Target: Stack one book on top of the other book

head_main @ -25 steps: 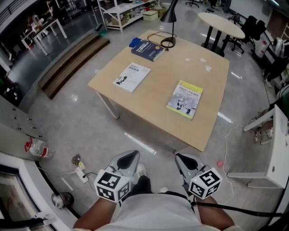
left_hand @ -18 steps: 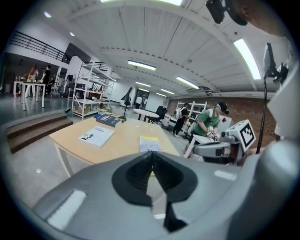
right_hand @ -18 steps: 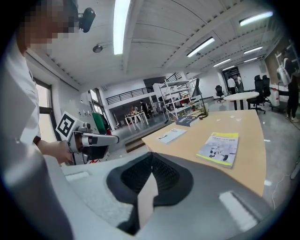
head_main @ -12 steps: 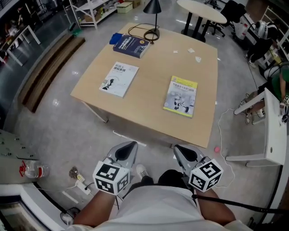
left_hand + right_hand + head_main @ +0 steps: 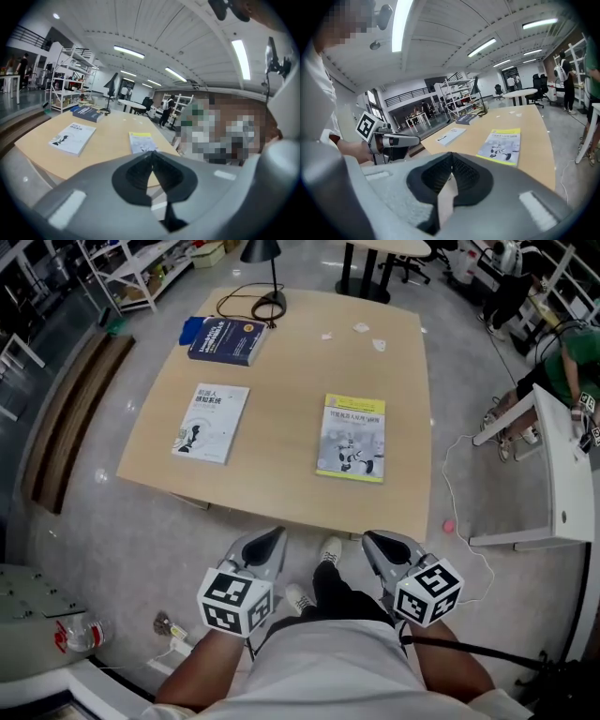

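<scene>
Nearer the table [image 5: 291, 362] than a second ago, left gripper [image 5: 275, 537], right gripper [image 5: 372, 541] pinched closed, empty (white book [image 5: 211, 423], yellow book [image 5: 352, 438] lying apart).

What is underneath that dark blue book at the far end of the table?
A brighter blue edge pokes out under one corner of the dark blue book. The book covers the rest, so I cannot tell what it is.

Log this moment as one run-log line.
phase: pre-grasp | left hand-held gripper: shut, empty | right hand-held gripper: shut, empty | white book, yellow book: apart on table, untouched
</scene>
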